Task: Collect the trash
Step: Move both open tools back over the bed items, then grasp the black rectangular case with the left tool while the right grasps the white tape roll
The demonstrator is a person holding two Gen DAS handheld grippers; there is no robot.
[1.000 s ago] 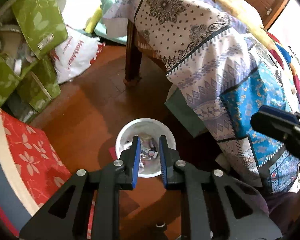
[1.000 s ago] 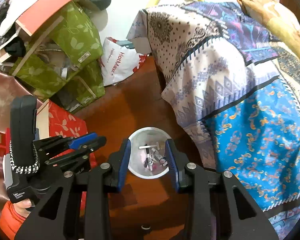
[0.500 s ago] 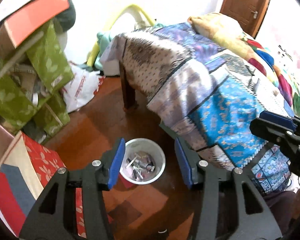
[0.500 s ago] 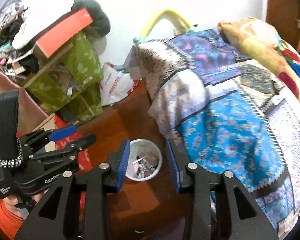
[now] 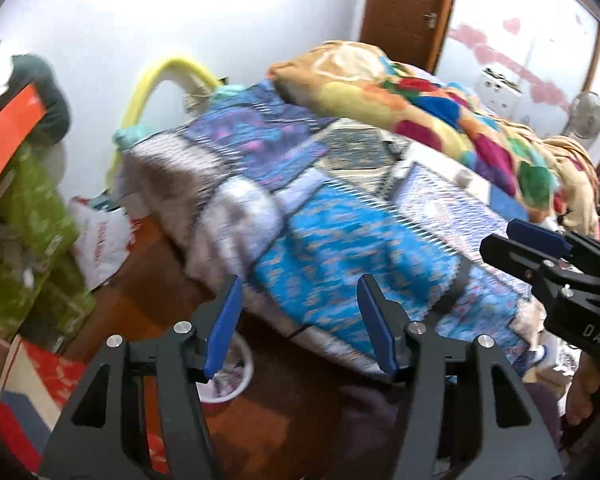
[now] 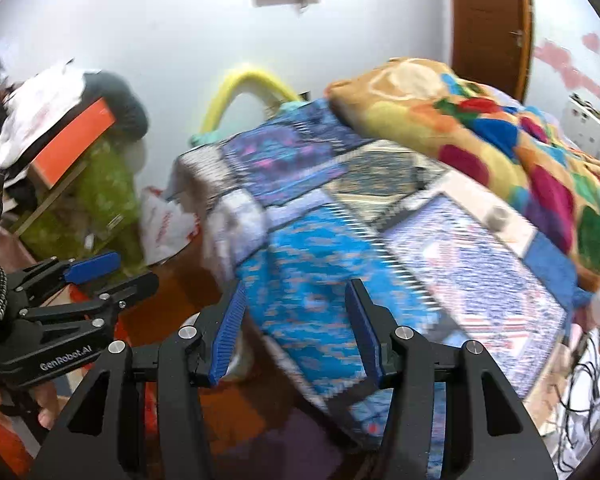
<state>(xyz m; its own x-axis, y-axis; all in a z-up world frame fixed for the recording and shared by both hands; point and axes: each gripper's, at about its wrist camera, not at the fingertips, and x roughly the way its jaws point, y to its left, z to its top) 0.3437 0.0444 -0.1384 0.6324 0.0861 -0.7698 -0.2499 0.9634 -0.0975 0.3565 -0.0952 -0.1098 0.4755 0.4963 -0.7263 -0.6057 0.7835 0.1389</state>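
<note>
Above the bed (image 5: pixel 340 240), both claws raised, left claw (image 5: pixel 300 320) wider.

Daylight pours in from the window (image 5: pixel 532 60) up right of the left claw (image 5: pixel 300 324), washing it out pale. Both views smear with motion: the quilt (image 6: pixel 320 280) beyond the right claw (image 6: pixel 294 328) streaks, the bin (image 5: pixel 236 376) is perhaps too blurred to read. The claws stay sharp; edges bend and darken.
</note>
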